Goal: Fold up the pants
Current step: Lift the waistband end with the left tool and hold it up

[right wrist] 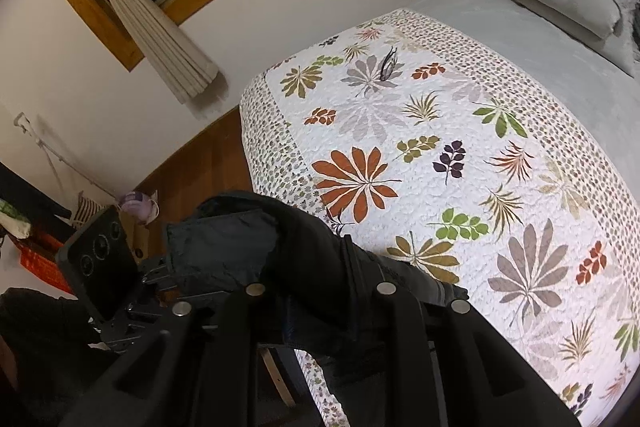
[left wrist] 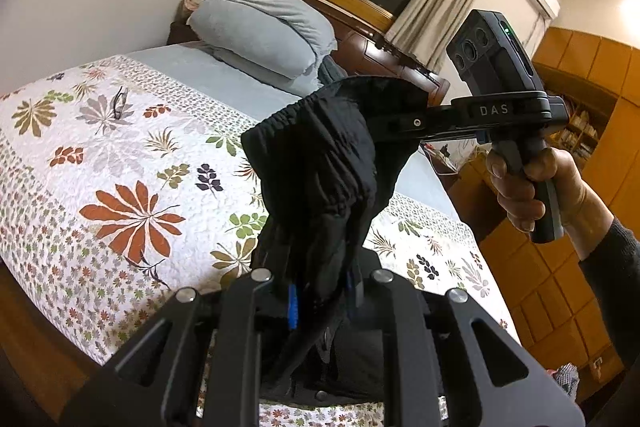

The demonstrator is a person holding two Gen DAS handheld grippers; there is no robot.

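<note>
Both tongs, left [left wrist: 320,301] and right [right wrist: 320,311], clench black pants [left wrist: 320,163] above the floral quilt [left wrist: 120,155].

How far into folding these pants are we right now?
Early stage. Done: both grippers have picked up the black pants; the left gripper and right gripper are each shut on the gathered waistband, holding it bunched above the floral quilt. In hand: carrying the pants over the bed. Left: nothing lies on the quilt yet, so spreading them flat and every fold remain.
</note>
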